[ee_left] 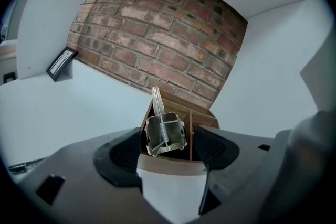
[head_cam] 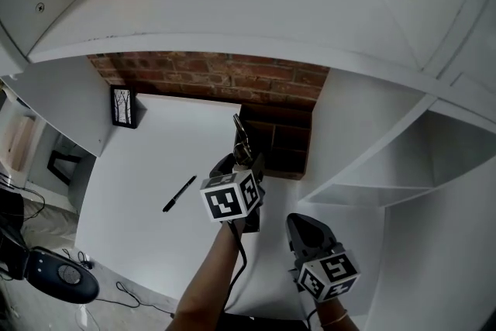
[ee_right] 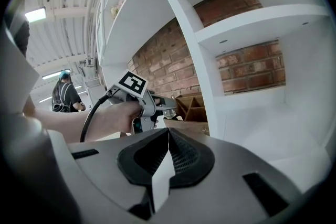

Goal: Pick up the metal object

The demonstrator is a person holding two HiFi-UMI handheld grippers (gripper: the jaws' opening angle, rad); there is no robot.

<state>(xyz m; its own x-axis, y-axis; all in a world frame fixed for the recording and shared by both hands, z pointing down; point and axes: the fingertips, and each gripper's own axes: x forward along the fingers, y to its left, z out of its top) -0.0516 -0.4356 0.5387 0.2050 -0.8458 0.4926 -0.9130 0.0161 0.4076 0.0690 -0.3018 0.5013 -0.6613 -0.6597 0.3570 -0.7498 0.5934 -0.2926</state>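
The metal object (head_cam: 242,139), a shiny folding piece with a long flat handle that points up, stands at the left compartment of a brown wooden organizer (head_cam: 288,142). In the left gripper view the metal object (ee_left: 165,134) shows between the wide-apart pads, and neither pad presses on it. My left gripper (head_cam: 243,163) is open and reaches to the organizer's front edge (ee_left: 173,164). Lower right, my right gripper (head_cam: 296,221) hangs back over the white desk, its pads (ee_right: 181,152) together with nothing held.
A black pen (head_cam: 179,193) lies on the white desk (head_cam: 155,159) to the left. A small black picture frame (head_cam: 122,106) leans at the back left by the brick wall (head_cam: 217,75). White shelves (head_cam: 372,190) rise on the right. A person (ee_right: 65,97) stands far off.
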